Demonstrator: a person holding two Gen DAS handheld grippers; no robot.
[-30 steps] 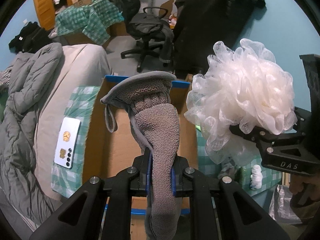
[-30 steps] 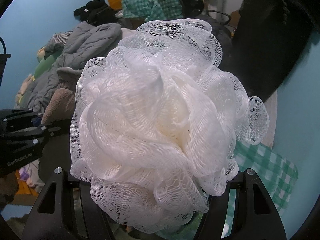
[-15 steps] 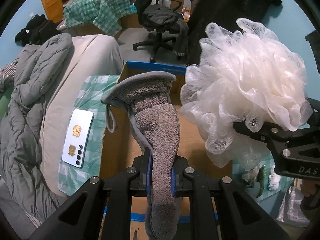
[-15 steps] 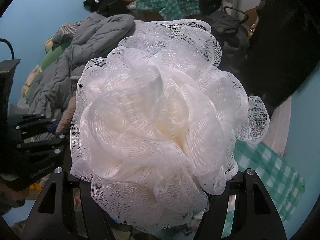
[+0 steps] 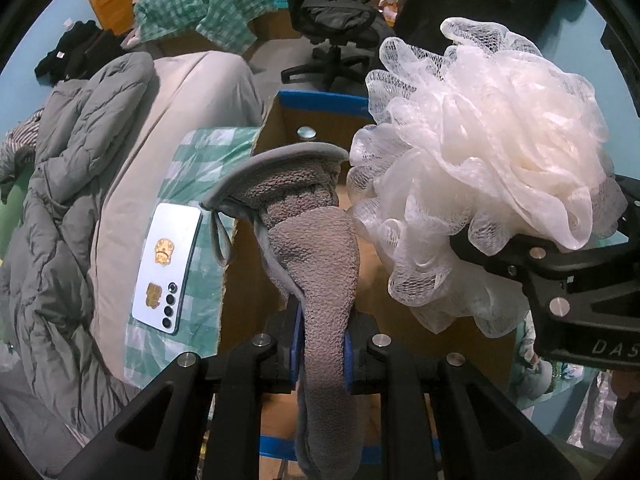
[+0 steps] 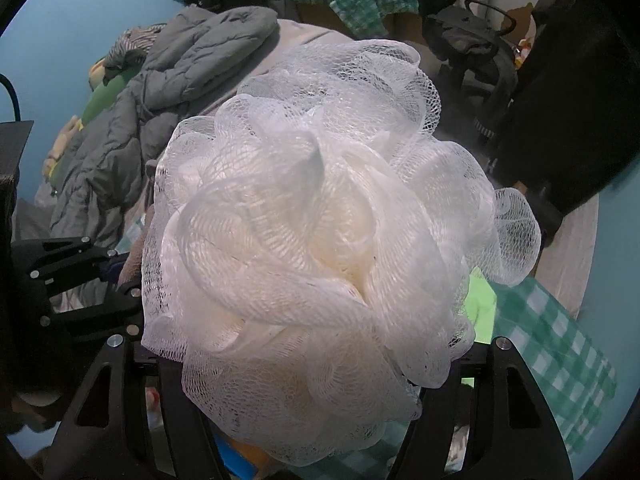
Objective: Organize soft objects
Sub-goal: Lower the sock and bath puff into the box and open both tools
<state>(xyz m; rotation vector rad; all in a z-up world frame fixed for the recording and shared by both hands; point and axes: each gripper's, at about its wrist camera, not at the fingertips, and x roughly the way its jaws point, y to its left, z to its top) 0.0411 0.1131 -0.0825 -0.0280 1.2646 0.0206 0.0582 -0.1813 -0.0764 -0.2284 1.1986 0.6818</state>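
My left gripper point(image 5: 322, 354) is shut on a grey-brown fleece cloth point(image 5: 316, 248) that stands up between its pads, above an open cardboard box point(image 5: 460, 344) with blue-taped edges. My right gripper point(image 6: 320, 364) is shut on a white mesh bath pouf point(image 6: 320, 232) that fills its view. In the left wrist view the pouf point(image 5: 488, 160) and the right gripper point(image 5: 568, 300) are at the right, above the box, close beside the cloth. The left gripper point(image 6: 80, 280) shows at the left edge of the right wrist view.
A white phone point(image 5: 168, 268) lies on a green checked cloth point(image 5: 200, 160) on the bed, left of the box. A grey quilted jacket point(image 5: 68, 200) lies further left. An office chair point(image 5: 340, 20) and dark hanging clothes stand behind the box.
Both grippers have moved forward over the box. The pouf has come closer to the cloth and higher in the left wrist view. Both grips are unchanged.
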